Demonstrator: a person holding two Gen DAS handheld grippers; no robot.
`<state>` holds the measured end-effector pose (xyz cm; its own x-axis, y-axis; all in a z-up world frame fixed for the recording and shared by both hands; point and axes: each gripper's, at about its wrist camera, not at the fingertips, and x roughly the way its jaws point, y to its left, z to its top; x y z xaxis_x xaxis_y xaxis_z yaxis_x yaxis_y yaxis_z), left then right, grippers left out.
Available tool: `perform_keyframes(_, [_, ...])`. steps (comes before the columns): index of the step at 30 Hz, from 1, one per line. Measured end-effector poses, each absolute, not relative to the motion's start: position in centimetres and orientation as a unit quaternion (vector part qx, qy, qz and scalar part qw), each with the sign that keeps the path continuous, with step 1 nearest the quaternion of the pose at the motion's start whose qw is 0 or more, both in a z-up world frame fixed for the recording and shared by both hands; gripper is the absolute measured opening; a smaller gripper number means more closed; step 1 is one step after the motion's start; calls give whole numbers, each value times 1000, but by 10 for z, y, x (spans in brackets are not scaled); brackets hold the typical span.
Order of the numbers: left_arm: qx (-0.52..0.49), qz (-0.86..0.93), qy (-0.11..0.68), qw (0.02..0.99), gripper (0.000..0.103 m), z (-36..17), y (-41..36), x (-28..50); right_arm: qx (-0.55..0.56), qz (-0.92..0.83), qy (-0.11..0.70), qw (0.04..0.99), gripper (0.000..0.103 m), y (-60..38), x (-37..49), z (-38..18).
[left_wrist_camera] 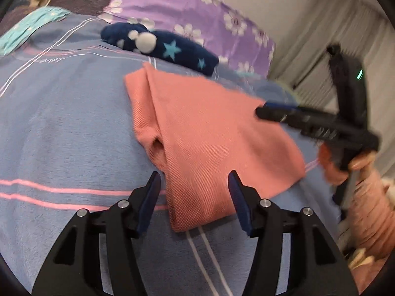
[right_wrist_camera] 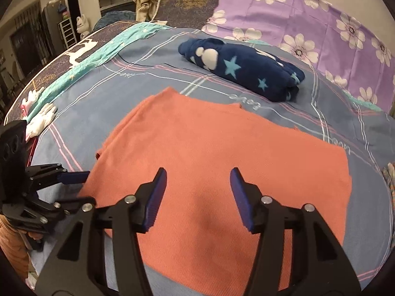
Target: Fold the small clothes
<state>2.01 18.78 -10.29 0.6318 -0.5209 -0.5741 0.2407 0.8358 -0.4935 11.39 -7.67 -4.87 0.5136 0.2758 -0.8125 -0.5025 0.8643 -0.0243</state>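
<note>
While the salmon-pink garment [right_wrist_camera: 217, 172] lies spread on the blue striped blanket [left_wrist_camera: 61, 123] of the bed, both sets of fingers stand released and grasp nothing: the left gripper [left_wrist_camera: 195, 185] hovers with its jaws apart over the garment's near corner, and the right gripper [right_wrist_camera: 197, 182] hangs spread above the middle of the cloth. From the left wrist view the garment looks partly folded, with a flap turned over along one side and a small pucker near that edge; from the right wrist view its far hem lies fairly flat. To do the next fold well, I judge that each gripper should pinch only the upper layer at an edge or corner, lift both ends evenly, and lay the cloth over so the hems line up, smoothing the pucker first. Snagging the blanket underneath is the likely fault. A dark blue star-patterned bundle [right_wrist_camera: 244, 69] sits apart, farther up the bed, near the purple flowered pillow [right_wrist_camera: 308, 24]. No container is visible anywhere.
</note>
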Motion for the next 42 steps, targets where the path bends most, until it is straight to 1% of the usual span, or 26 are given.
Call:
perform_keyframes(2, [-217,-254,346,877,57,-94,193,13,-137,231,436,859,59,-68,116,-51])
perform_keyframes(4, [-202,-273,342,876,57,-90,186,10,-141,235,441,855,59,-58,121,-55])
perform_keyframes(7, [-168,-241,368,882,57,-96,179,14,-138,234,446,853,59,-49,125,-59])
perform_keyframes(11, [-200,-228,391,869,56,-113,189,25,-140,234,446,853,60,-48,124,-59])
perform_keyframes(13, [-209,-253,378,866,54,-109,184,25,-146,227,445,854,60,-52,123,-59])
perform_keyframes(17, [-181,-298,338,874,54,-89,163,17,-145,208,446,859,61,-62,128,-58])
perform_keyframes(26, [-200,-312,341,864,55,-90,164,8,-151,209,448,856,64,-58,132,-60])
perform_keyframes(29, [-202,-315,360,855,55,-97,158,13,-162,214,452,851,64,-44,137,-63])
perform_keyframes(33, [-185,-312,365,858,55,-98,153,8,-183,238,457,837,64,-8,150,-61])
perform_keyframes(39, [-207,-291,380,853,55,-108,164,3,-203,249,475,819,64,52,180,-77])
perform_keyframes(42, [-220,-284,388,849,55,-113,168,3,-267,224,467,813,64,87,190,-93])
